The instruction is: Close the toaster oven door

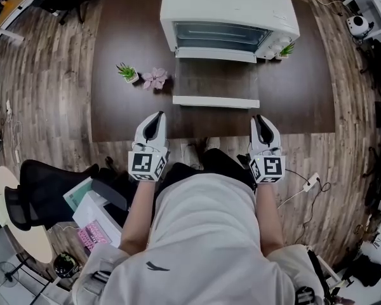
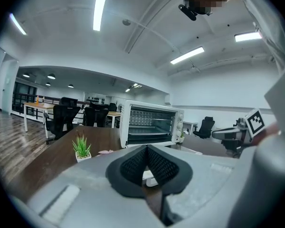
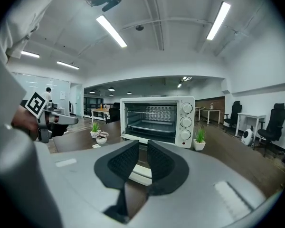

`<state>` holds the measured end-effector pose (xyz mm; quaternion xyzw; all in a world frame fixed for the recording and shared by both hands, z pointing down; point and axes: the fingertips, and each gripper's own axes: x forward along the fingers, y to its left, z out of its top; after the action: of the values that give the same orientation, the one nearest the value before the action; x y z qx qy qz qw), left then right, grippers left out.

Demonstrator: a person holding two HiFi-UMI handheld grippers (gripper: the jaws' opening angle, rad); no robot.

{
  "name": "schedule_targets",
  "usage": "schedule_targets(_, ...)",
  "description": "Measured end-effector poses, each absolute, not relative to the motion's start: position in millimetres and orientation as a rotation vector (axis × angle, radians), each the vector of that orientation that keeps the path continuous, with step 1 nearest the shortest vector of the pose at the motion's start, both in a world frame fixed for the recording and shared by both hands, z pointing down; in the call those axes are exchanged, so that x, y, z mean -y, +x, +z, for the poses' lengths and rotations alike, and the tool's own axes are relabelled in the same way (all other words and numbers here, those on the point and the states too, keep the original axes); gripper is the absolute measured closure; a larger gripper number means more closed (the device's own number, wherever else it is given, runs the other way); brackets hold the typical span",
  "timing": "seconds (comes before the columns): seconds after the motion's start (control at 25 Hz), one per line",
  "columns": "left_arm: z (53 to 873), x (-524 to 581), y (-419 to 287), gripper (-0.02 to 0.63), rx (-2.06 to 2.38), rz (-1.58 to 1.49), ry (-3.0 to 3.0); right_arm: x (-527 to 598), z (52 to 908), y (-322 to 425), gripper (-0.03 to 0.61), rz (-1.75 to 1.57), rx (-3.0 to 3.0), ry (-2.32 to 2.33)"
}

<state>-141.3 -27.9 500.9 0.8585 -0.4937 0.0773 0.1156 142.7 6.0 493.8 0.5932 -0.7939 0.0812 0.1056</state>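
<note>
Nothing of the closing is done yet: the toaster oven stands at the far side of the counter with its door dropped flat toward the person. The left claw is pressed together on nothing and the right claw is slightly parted and empty. Both hover at the counter's near edge, short of the door (so reaching in and swinging it up remain).

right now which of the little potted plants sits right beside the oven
The green plant by the oven's knobs, at its right front corner. The other green plant and the pink plant stand together out to the left.
</note>
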Motion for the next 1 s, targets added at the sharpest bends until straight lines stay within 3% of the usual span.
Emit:
schedule_targets(0.6, 503, 61, -125, 0.609, 1.615, 0.263, 2.429, 62, 508, 161, 0.517, 0.229, 2.455, 1.559)
schedule_targets(1.0, 512, 66, -122, 0.609, 1.612, 0.278, 2.404, 66, 527, 178, 0.468, 0.280, 2.428, 1.561)
